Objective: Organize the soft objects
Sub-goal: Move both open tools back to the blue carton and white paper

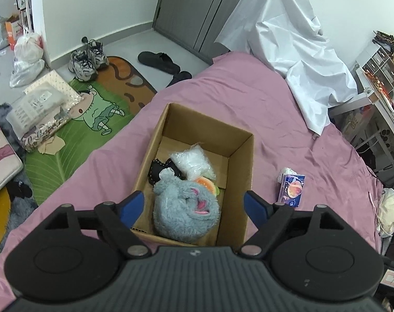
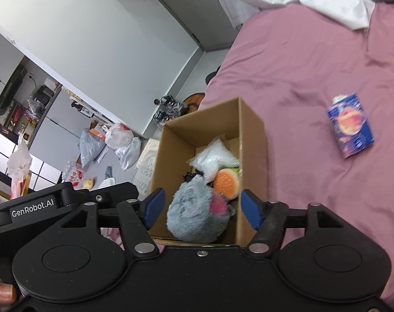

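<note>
Both grippers hover above an open cardboard box on a pink bed, each with its jaws spread wide apart and holding nothing. In the left wrist view, the left gripper (image 1: 194, 205) frames the box (image 1: 240, 163) from above. In the right wrist view, the right gripper (image 2: 201, 208) does the same.

Inside the box lie four soft things: one grey plush (image 1: 184, 210) at the near end, one orange burger toy (image 1: 207, 184) just beyond it, one white fluffy bag (image 1: 193, 162) toward 12 o'clock, and one black item (image 1: 160, 170) at about 10 o'clock, partly hidden under the plush.

One soft thing remains outside: a tissue pack (image 1: 290, 188) lying on the sheet (image 1: 249, 88), near the box, at about 3 o'clock from the left gripper and 1 o'clock from the right.

The step in hand is probably fetching that pack. The right gripper looks better placed. It should come down with its jaws across the pack's narrow sides, squeeze gently so it does not crush, and avoid pinching the sheet.

A white cloth (image 1: 288, 33) is heaped at the far end of the bed.
</note>
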`<state>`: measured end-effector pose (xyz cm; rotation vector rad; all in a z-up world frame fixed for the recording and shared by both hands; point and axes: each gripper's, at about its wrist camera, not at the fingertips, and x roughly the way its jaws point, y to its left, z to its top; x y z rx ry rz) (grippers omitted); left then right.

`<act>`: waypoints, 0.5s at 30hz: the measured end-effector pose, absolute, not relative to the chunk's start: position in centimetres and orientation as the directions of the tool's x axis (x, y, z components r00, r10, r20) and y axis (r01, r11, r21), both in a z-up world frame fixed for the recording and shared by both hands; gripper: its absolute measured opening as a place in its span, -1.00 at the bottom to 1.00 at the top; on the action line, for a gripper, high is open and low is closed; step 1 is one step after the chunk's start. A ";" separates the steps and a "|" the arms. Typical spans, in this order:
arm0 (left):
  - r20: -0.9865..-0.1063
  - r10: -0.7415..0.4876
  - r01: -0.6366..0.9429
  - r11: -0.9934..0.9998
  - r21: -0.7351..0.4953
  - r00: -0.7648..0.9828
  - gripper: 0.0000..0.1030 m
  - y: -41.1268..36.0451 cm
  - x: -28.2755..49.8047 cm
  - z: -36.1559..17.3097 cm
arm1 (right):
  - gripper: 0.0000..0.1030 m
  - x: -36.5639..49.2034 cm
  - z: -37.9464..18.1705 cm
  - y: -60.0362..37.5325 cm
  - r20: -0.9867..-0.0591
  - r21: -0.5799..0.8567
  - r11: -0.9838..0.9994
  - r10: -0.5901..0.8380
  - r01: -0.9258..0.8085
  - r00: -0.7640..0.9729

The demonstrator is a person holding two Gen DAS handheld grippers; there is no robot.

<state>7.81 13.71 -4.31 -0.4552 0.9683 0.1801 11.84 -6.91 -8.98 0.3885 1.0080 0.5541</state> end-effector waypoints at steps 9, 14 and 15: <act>-0.810 0.010 -0.355 0.902 -0.246 0.586 0.66 12.1 7.8 -3.3 | 0.64 12.0 -8.3 -10.1 -0.674 0.516 0.819 0.569 -0.250 0.471; -0.818 0.007 -0.332 0.916 -0.225 0.575 0.73 10.8 8.1 -3.2 | 0.74 12.3 -7.9 -12.6 -0.670 0.502 0.829 0.552 -0.245 0.496; -0.823 0.013 -0.330 0.920 -0.213 0.568 0.73 10.4 8.1 -3.1 | 0.76 12.3 -7.9 -13.0 -0.669 0.501 0.830 0.552 -0.246 0.498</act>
